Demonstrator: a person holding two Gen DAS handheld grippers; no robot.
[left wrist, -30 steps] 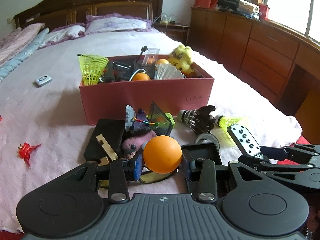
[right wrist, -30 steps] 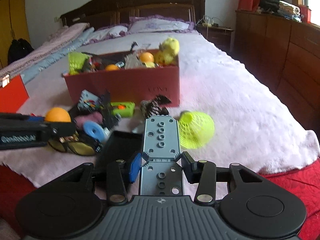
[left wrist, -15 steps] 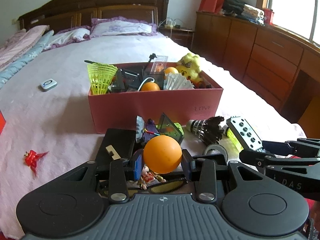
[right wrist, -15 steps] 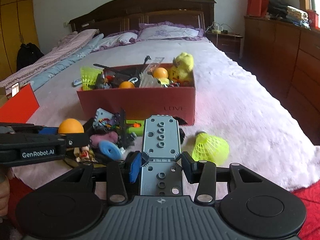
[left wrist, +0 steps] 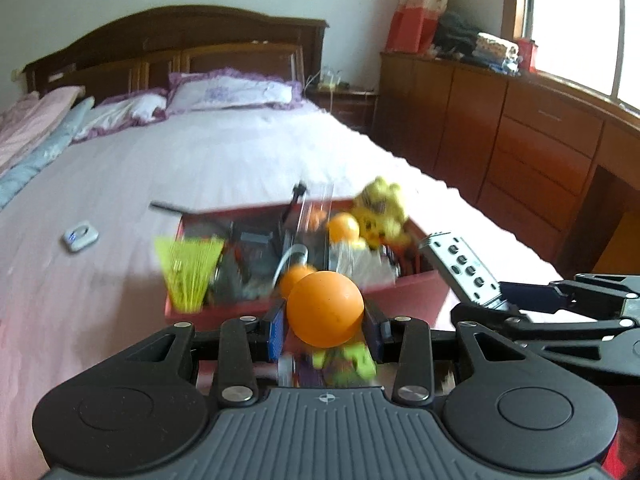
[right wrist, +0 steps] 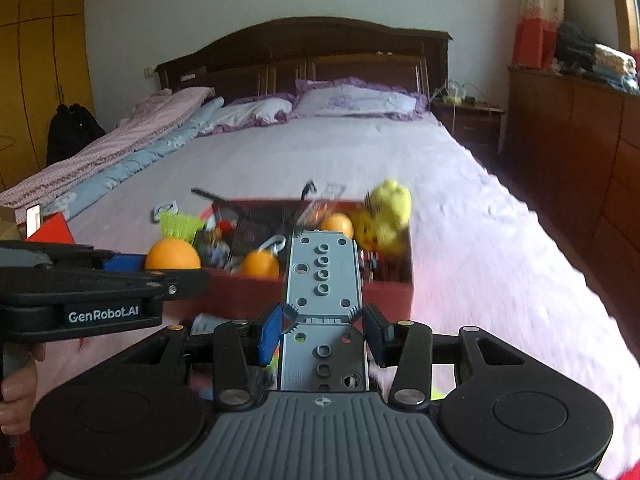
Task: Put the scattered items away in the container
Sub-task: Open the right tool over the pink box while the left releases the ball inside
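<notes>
Left side: a small white device [left wrist: 80,236] lies on the bed [left wrist: 100,280], well apart from the other items. A neon-green shuttlecock [left wrist: 190,272] stands at the left end of the red box [left wrist: 416,296], its skirt rising above the rim.

Centre: the left gripper [left wrist: 325,320] is clamped on an orange ball [left wrist: 325,309]; both blue-padded fingers [left wrist: 275,330] touch the ball's sides. The ball is held above the near wall of the red box. Below it, blurred green and purple items lie on the bed; their type cannot be determined. Inside the box: a second orange ball [left wrist: 294,278], a third orange ball [left wrist: 343,229] farther back, black parts, and a yellow plush toy [left wrist: 382,214] at the far right corner.

Right side: the right gripper [right wrist: 323,330] is clamped on a grey perforated plate [right wrist: 323,276], gripped at its notched waist. The plate projects forward over the near wall of the red box [right wrist: 248,294], pointing into its right half. In the left wrist view the same plate [left wrist: 460,266] sits at the right end of the box.

In the right wrist view a hand [right wrist: 16,396] holds the left gripper's handle at the lower left edge
</notes>
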